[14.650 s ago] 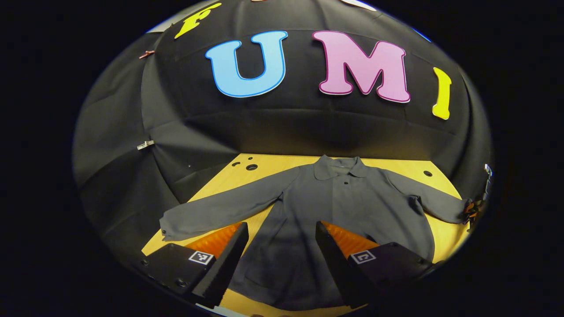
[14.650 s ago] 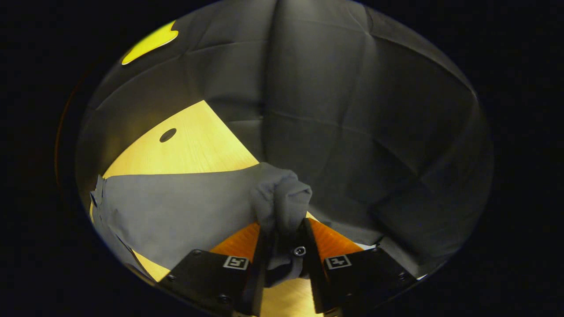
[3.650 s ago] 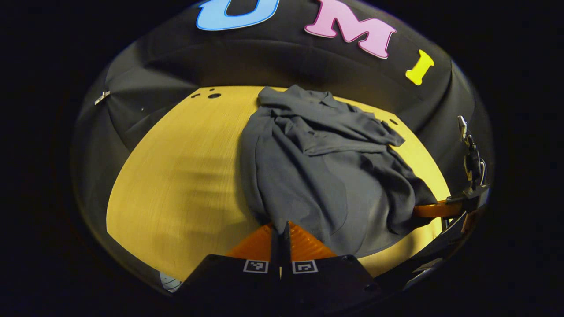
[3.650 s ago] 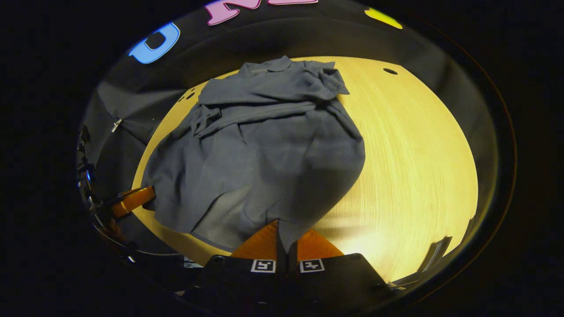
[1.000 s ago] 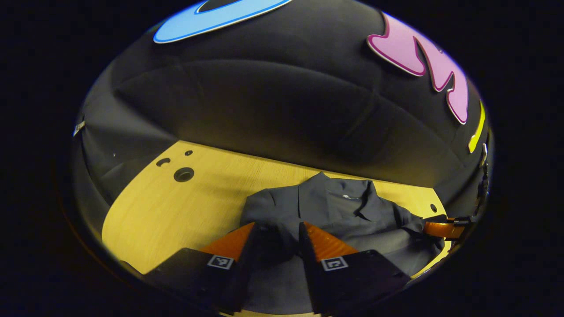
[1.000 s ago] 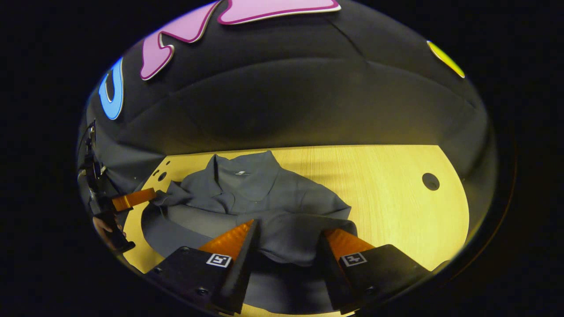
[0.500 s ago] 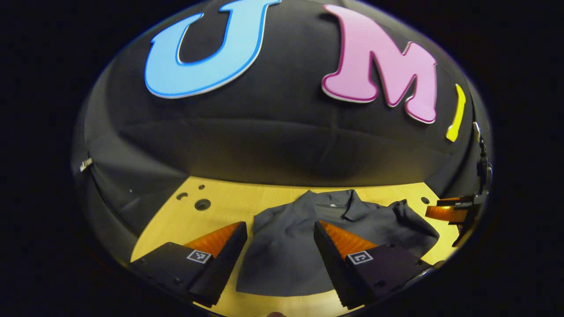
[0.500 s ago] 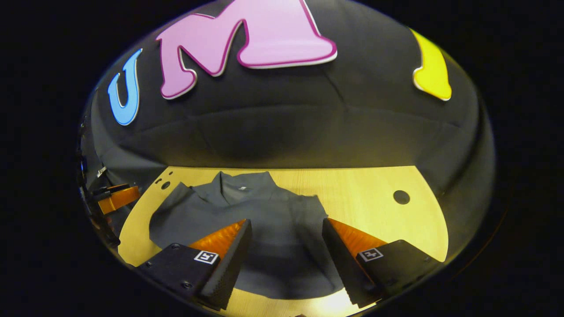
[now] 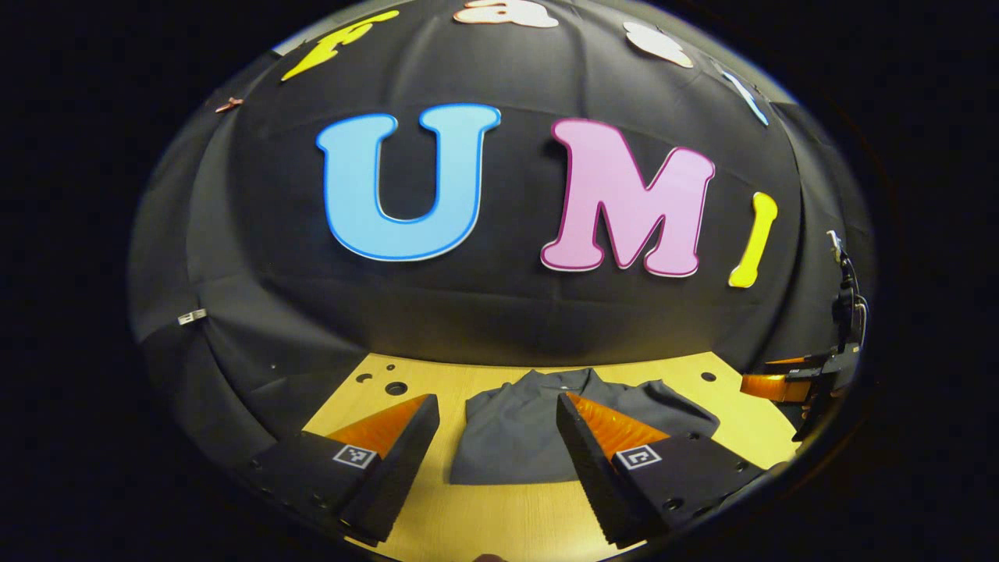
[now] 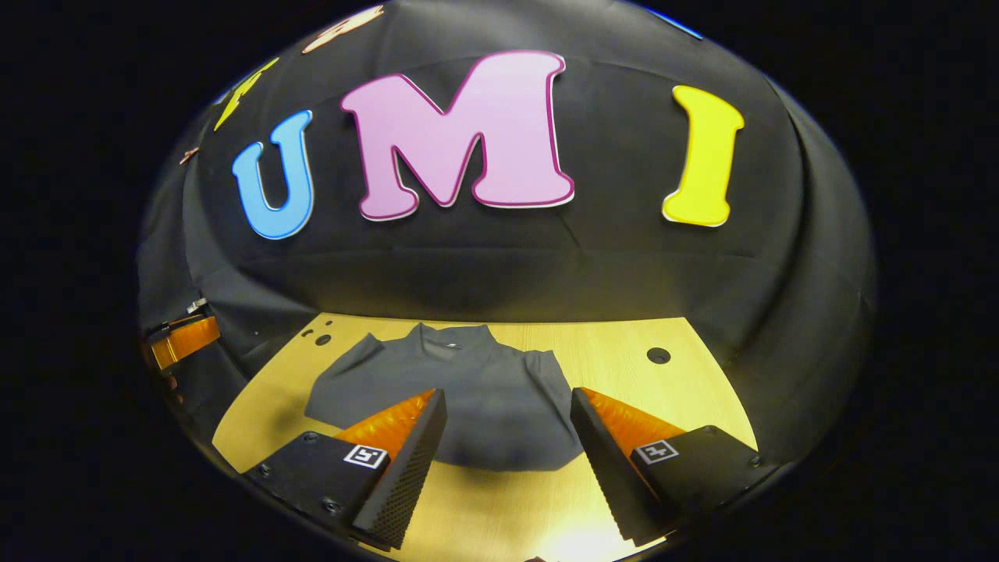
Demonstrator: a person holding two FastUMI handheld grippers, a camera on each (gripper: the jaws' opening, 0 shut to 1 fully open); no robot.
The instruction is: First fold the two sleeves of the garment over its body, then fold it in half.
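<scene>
left claw (image 9: 497, 437), seen in the left gripper view, is released: its two fingers stand wide apart with nothing between their inner faces, and it hovers clear of the cloth. past the gap between those fingers, on the tabletop (image 9: 499, 523), lies the grey garment (image 9: 515, 433), folded into a compact bundle with its collar at the far edge, toward the booth's black wall. part of the bundle spreads out behind the right-hand finger of this claw. small round holes (image 9: 396, 388) mark the tabletop ahead of the left-hand finger, to the left of the garment. far to the right of this claw, at the edge of the left gripper view, the other claw is seen, apart from the garment.

right claw (image 10: 507, 449), seen in the right gripper view, is likewise released, fingers spread and holding nothing. far to its left, the left claw (image 10: 183, 337) shows at the edge of the view, away from the cloth. ahead of the gap lies the garment (image 10: 484, 390), flat on the tabletop (image 10: 499, 507), collar toward the wall, with a loose flap reaching out on the left side beyond the left-hand finger. to the right of the garment, beyond the right-hand finger, a single round hole (image 10: 658, 355) sits in the bare wood.
</scene>
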